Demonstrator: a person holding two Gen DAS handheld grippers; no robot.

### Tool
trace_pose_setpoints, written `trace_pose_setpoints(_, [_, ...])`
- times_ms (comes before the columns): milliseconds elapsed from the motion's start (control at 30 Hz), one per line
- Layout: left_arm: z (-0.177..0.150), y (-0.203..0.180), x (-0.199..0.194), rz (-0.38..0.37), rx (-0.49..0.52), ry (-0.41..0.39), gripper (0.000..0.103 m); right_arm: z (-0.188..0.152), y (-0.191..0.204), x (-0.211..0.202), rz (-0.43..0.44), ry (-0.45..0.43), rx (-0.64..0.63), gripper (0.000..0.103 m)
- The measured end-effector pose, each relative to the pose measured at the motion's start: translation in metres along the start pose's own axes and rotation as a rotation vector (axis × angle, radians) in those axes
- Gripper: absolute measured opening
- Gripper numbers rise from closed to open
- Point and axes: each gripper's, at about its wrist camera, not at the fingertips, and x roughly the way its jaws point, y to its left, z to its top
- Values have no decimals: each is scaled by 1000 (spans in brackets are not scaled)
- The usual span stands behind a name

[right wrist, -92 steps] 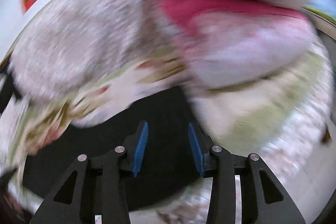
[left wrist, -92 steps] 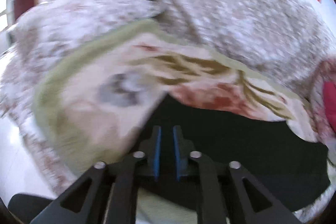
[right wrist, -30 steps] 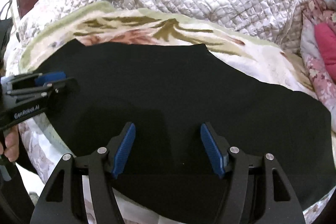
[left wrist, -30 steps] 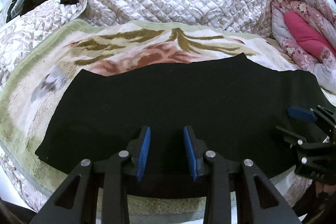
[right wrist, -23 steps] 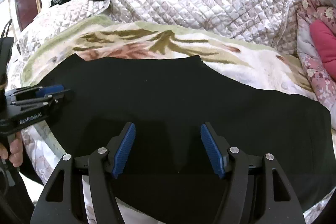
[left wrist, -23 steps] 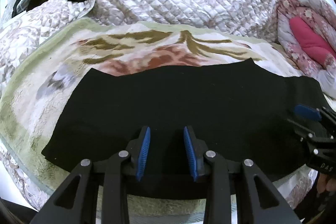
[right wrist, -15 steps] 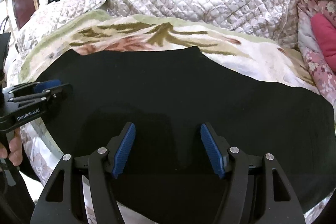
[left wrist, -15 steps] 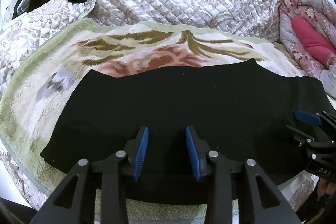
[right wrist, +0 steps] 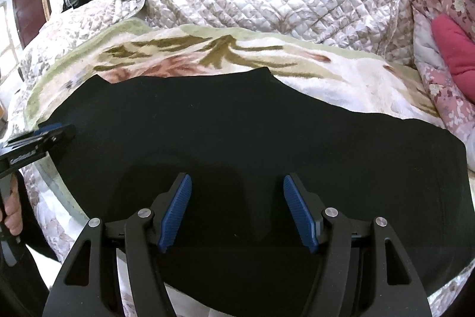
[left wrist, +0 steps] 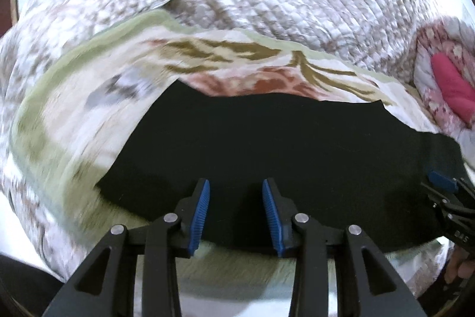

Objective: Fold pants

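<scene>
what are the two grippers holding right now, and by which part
Nothing. The left gripper and right gripper both stand open above the black pants, which lie flat on the floral blanket.

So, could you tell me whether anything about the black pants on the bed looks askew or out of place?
Nothing stands out. The black fabric pants lie flat across the floral fleece blanket, with no bunching visible. Both grippers, left and right, are open above them.
</scene>
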Motion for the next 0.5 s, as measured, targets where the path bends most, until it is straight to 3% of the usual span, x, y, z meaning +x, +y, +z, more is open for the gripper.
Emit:
trace_pose_setpoints(300, [-29,35,-23,-45,-157,6,46,0,1,-3,9,-14,0,65])
trace_pose_setpoints(500, [-23,47,-11,-100,-232,1,48,2,2,-6,18,-23,8,65])
